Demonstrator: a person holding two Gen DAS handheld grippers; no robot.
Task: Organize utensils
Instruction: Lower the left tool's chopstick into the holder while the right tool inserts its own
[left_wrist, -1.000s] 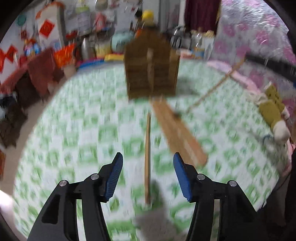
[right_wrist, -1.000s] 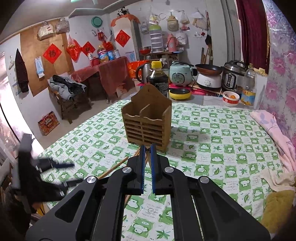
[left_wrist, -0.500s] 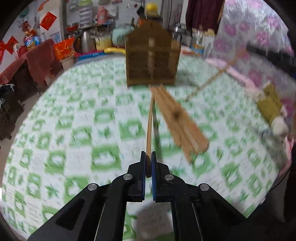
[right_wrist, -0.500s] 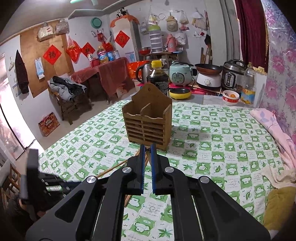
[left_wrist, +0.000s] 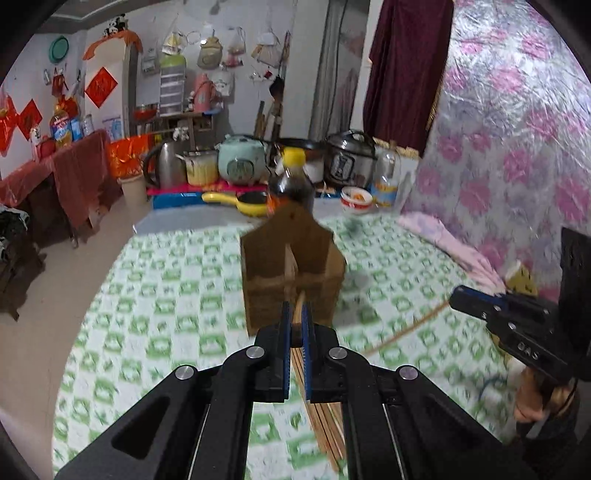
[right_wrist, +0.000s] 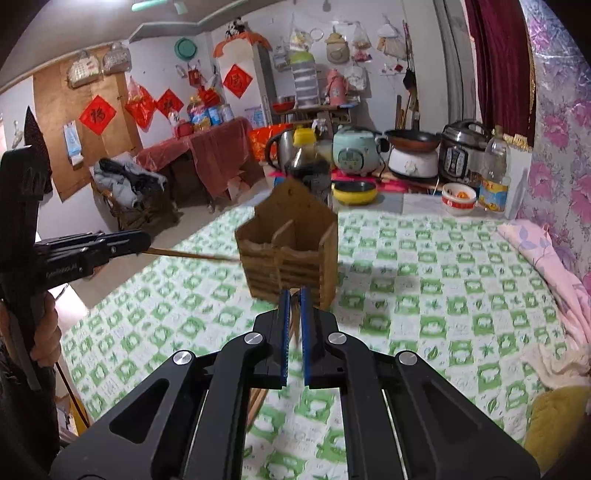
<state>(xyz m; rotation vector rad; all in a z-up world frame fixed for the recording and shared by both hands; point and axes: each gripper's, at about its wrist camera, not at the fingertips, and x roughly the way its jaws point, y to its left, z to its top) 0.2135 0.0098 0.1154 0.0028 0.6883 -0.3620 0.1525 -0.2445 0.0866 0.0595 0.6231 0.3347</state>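
Chopsticks go one at a time toward the wooden holder (left_wrist: 291, 273) on the checked tablecloth (left_wrist: 166, 317): left gripper (left_wrist: 294, 325) and right gripper (right_wrist: 294, 314) each clench a single stick; aiming tips down over a compartment, upright before release, looks wisest.

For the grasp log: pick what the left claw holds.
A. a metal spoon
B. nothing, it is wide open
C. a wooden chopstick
C: the left claw is shut on a thin wooden chopstick that points toward the wooden holder.
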